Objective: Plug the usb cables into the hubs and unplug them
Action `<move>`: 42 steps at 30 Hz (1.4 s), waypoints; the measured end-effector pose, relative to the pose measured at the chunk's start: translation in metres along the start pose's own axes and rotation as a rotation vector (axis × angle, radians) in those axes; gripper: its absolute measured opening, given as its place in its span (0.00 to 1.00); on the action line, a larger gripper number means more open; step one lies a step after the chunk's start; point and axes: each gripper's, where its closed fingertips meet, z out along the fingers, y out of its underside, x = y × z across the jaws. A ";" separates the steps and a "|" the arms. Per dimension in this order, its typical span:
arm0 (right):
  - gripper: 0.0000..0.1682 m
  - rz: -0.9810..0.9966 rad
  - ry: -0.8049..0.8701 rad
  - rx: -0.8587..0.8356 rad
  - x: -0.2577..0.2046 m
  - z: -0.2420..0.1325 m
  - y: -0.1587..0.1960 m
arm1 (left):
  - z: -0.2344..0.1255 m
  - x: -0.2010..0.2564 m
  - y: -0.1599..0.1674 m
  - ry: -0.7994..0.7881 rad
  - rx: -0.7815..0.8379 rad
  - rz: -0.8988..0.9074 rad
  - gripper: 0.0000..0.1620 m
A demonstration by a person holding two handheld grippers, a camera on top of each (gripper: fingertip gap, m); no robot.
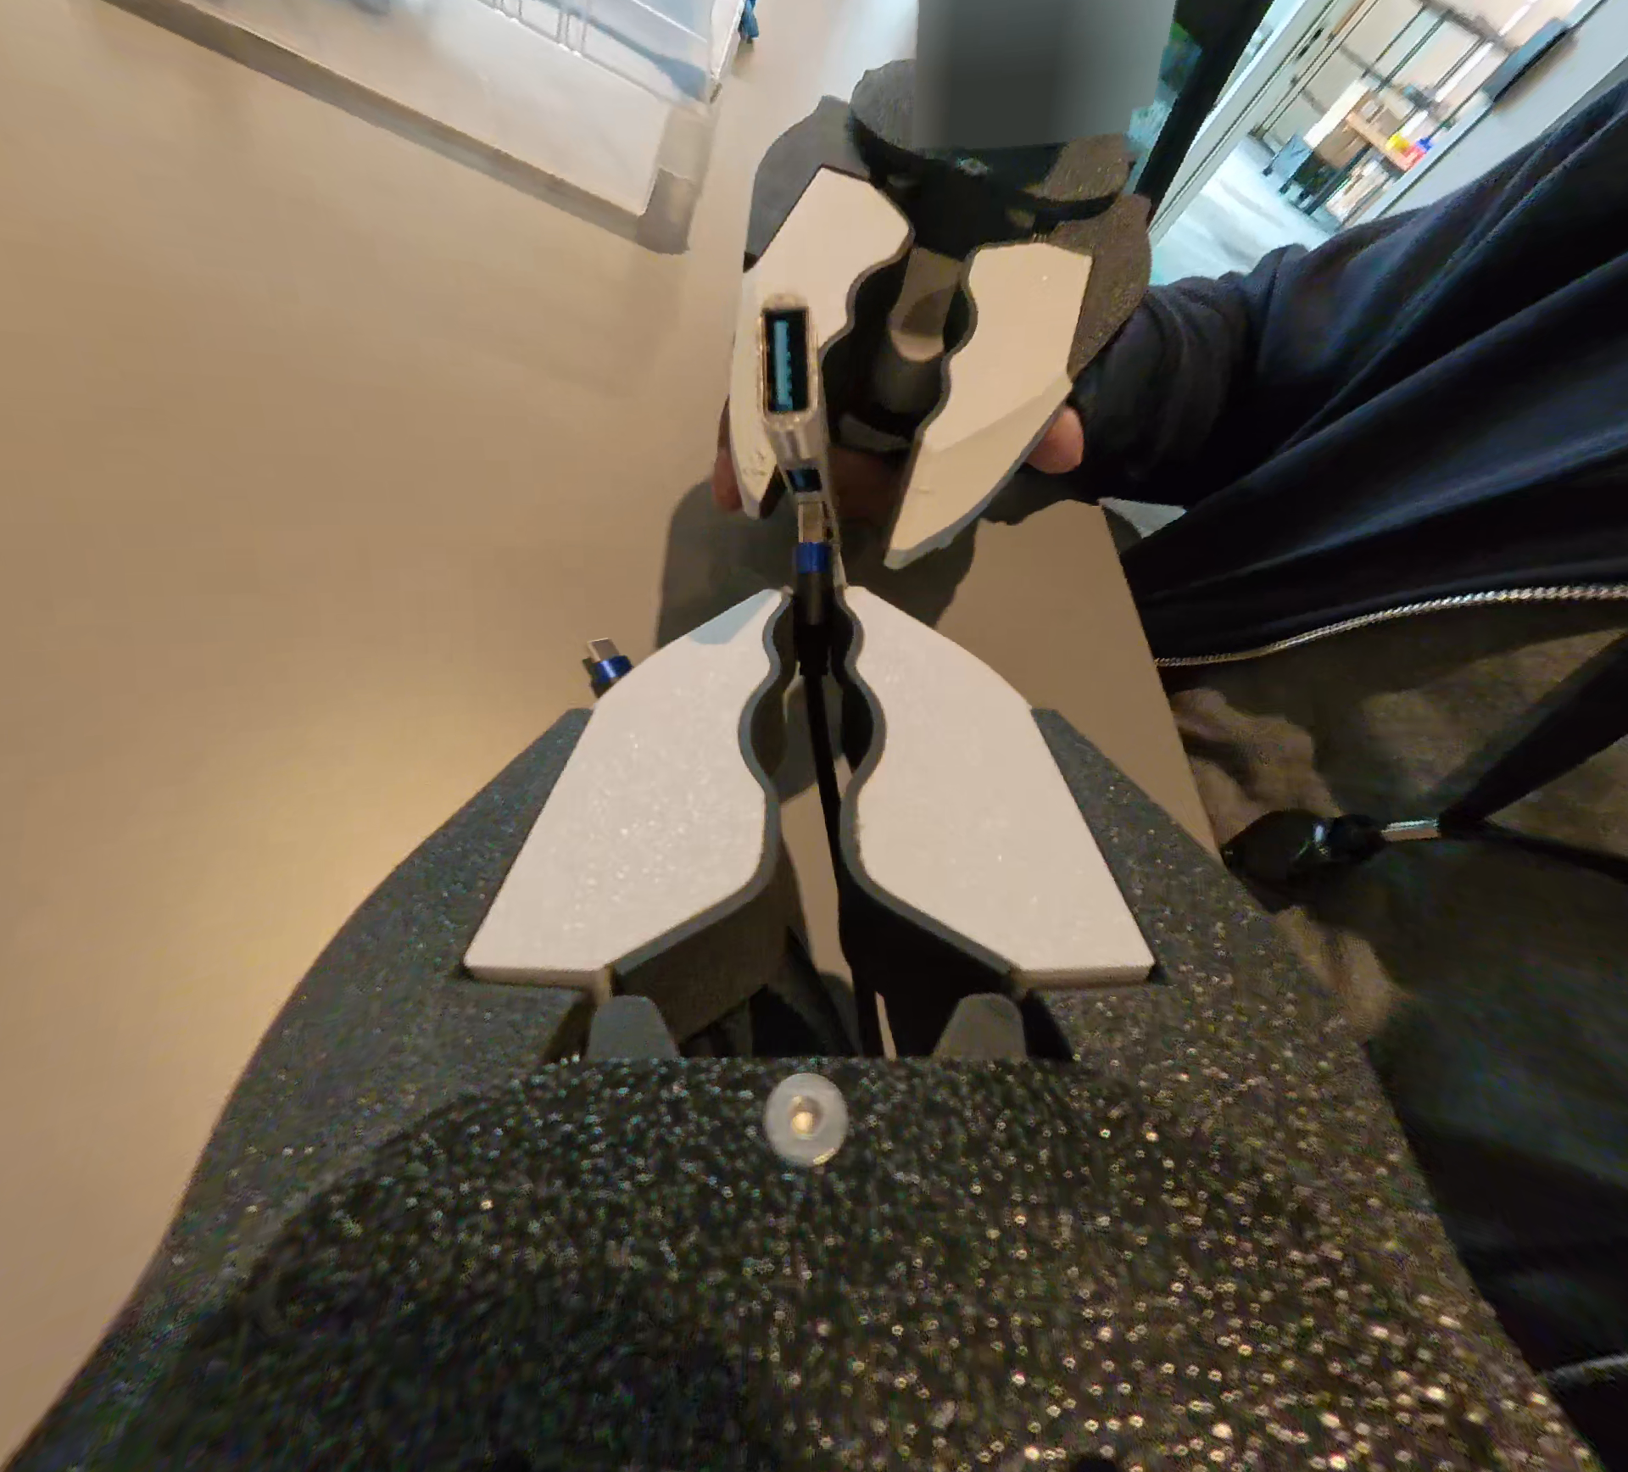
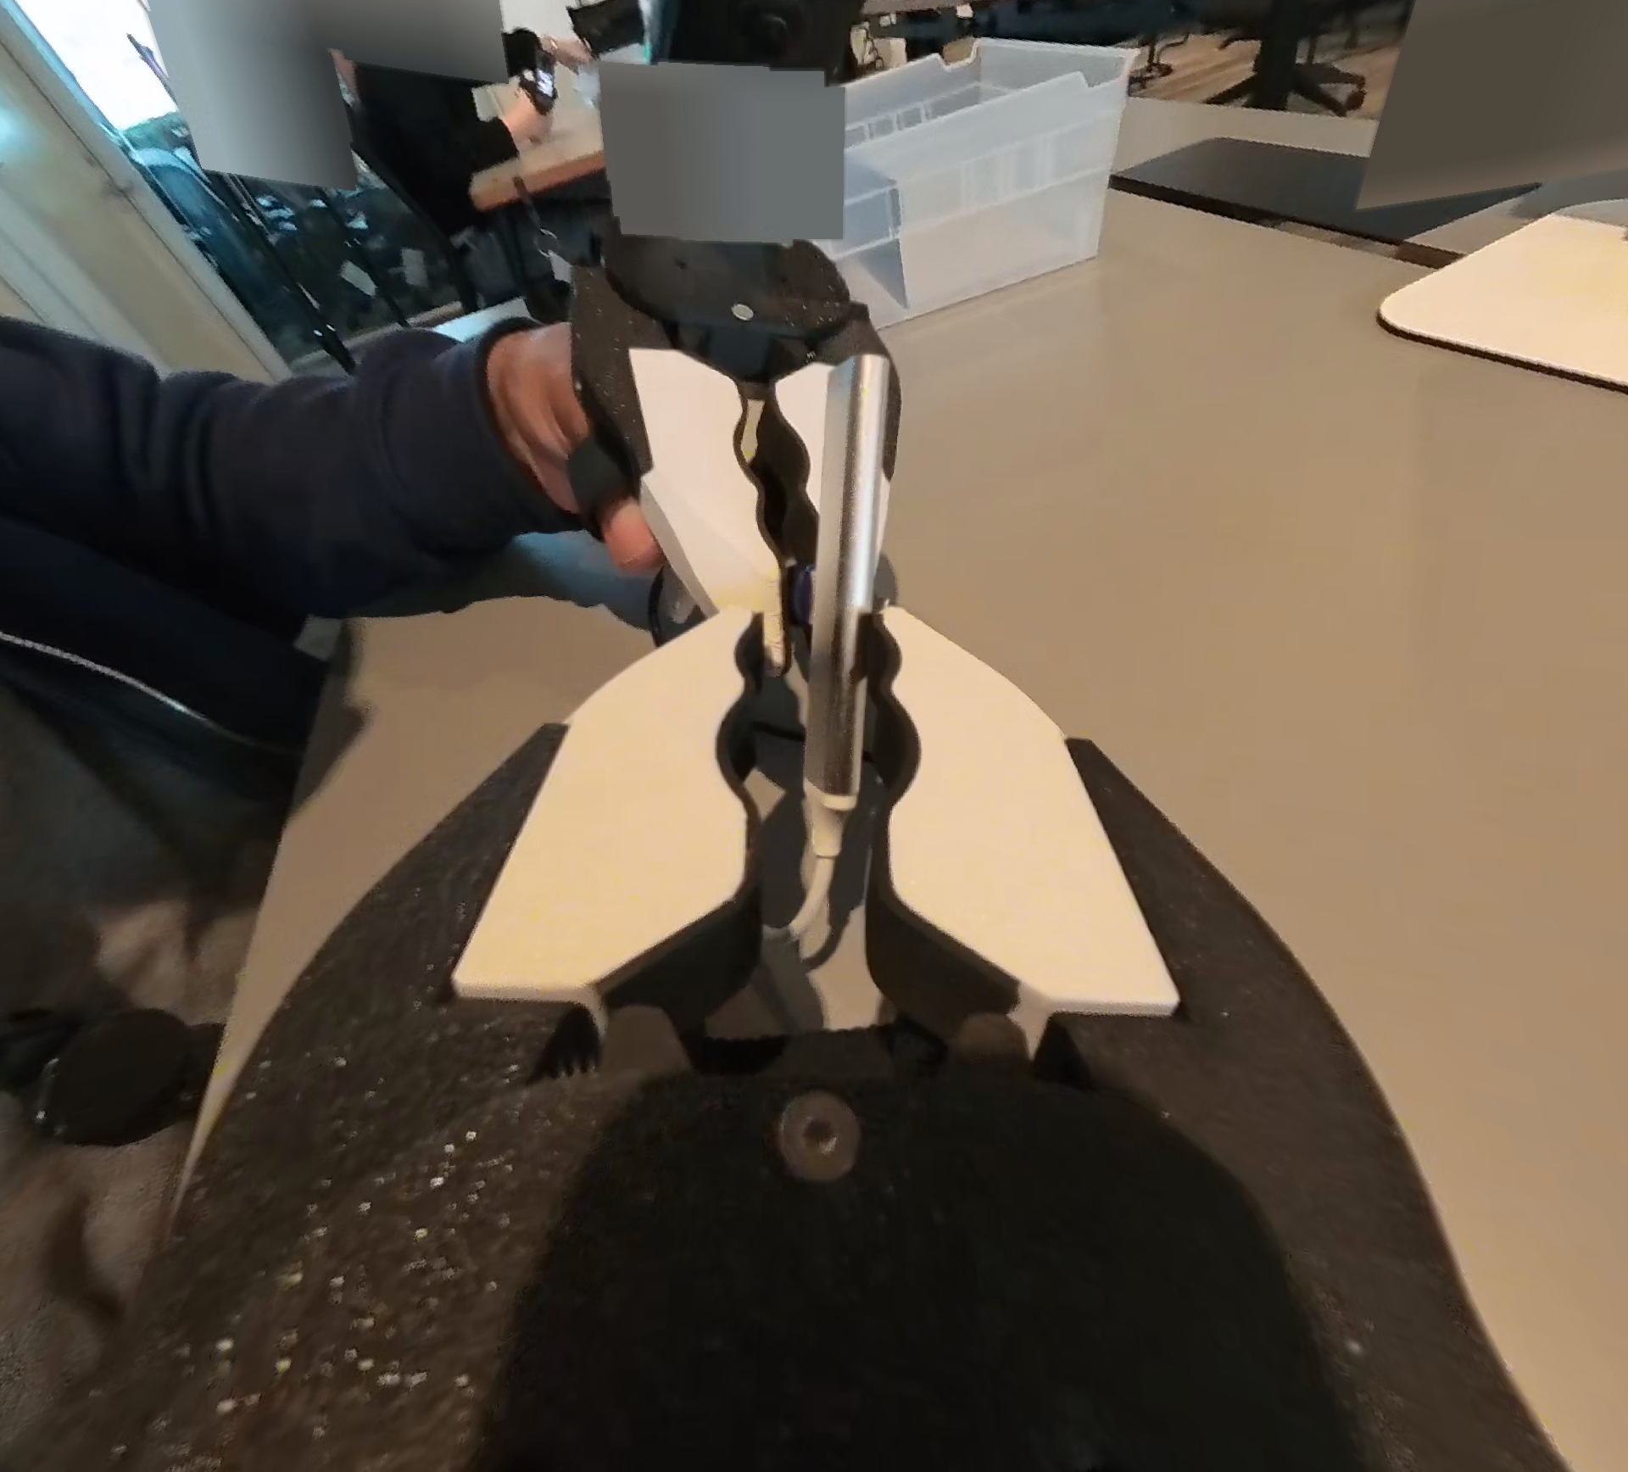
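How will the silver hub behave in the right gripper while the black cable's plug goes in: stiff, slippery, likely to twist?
The hub looks like a rigid metal bar, so it probably won't flex. Its smooth, shiny skin may slip or pivot between the right gripper fingers under push. Its pale tail cable looks bendy and gives little support.

My left gripper (image 1: pixel 815 610) shows pale grey fingers (image 1: pixel 652 804) on a speckled black body, and the cable (image 1: pixel 815 725) running between them is black with a blue metallic collar. The hub (image 1: pixel 787 390) ahead is silver, its port blue inside. I see a second blue-collared plug (image 1: pixel 608 663) lying on the beige bench (image 1: pixel 308 549). On my right gripper (image 2: pixel 815 637) the fingers (image 2: pixel 995 839) look off-white, the hub's lead white. The sleeve (image 2: pixel 264 478) is dark navy, the bin (image 2: pixel 978 170) clear, the mat (image 2: pixel 1515 302) white with a dark edge
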 end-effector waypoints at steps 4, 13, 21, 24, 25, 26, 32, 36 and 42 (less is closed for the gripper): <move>0.06 -0.007 0.012 -0.006 0.003 -0.001 0.003 | 0.001 0.000 0.000 -0.052 -0.027 0.111 0.04; 0.05 -0.048 -0.013 0.008 0.000 -0.005 0.003 | 0.002 -0.002 -0.003 -0.119 -0.014 0.236 0.05; 0.04 0.150 -0.065 0.149 0.008 -0.021 -0.018 | -0.033 -0.003 -0.045 -0.036 0.319 0.067 0.05; 0.04 0.184 -0.076 0.216 0.010 -0.030 -0.030 | -0.057 -0.006 -0.061 0.000 0.450 0.011 0.04; 0.04 0.183 -0.073 0.241 0.010 -0.035 -0.036 | -0.063 -0.010 -0.062 -0.013 0.469 0.004 0.03; 0.04 0.178 -0.065 0.267 0.011 -0.042 -0.044 | -0.067 -0.014 -0.063 -0.032 0.479 0.003 0.03; 0.04 -0.031 0.272 0.437 0.042 -0.158 -0.137 | -0.076 -0.022 -0.061 -0.074 0.481 0.014 0.01; 0.04 -0.237 0.734 0.489 0.069 -0.284 -0.200 | -0.073 -0.022 -0.058 -0.086 0.452 0.028 0.00; 0.04 -0.218 1.038 0.200 0.130 -0.328 -0.169 | -0.064 -0.022 -0.054 -0.093 0.419 0.038 0.00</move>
